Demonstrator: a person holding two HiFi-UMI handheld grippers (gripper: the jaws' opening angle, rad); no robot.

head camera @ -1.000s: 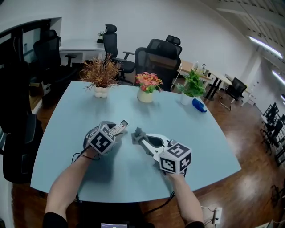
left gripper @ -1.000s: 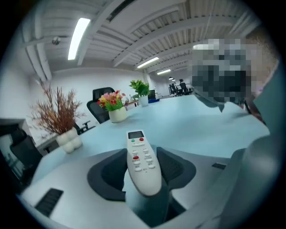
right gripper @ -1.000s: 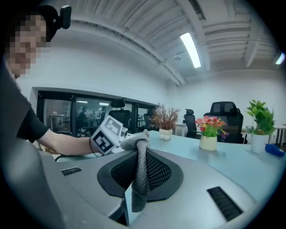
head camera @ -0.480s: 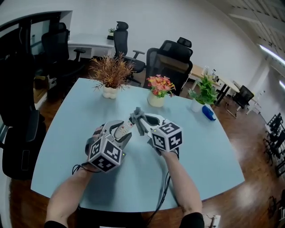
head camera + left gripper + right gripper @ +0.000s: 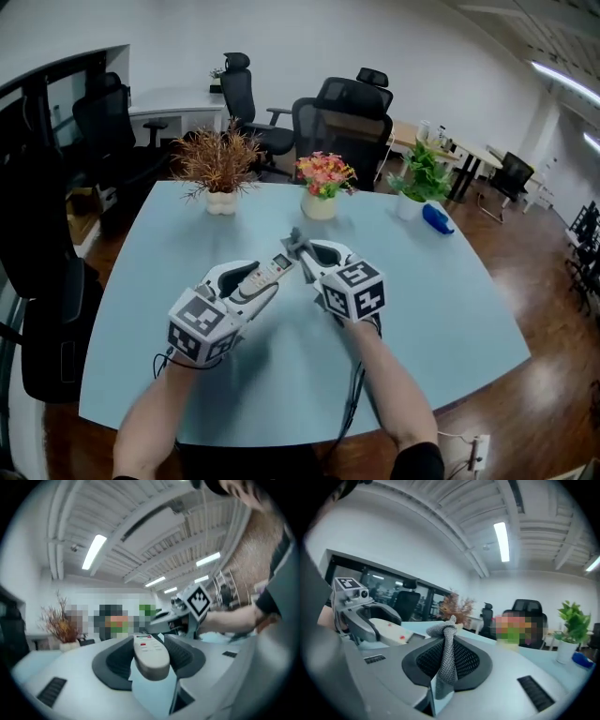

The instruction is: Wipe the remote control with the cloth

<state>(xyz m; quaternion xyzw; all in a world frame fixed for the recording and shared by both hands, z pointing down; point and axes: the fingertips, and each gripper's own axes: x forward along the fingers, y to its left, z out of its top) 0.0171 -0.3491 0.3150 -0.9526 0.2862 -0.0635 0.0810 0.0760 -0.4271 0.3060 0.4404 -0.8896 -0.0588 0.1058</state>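
- The left gripper (image 5: 255, 284) was clamped on a slim white plastic remote control (image 5: 151, 654), held above the pale blue table (image 5: 450, 291).
- The right gripper (image 5: 305, 255) pinched a bunched grey mesh cloth (image 5: 445, 660), its tip just beside the remote's far end; contact could not be made out.

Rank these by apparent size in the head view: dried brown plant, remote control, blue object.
1. dried brown plant.
2. remote control and blue object look alike; the remote is nearer and partly hidden, so unranked.
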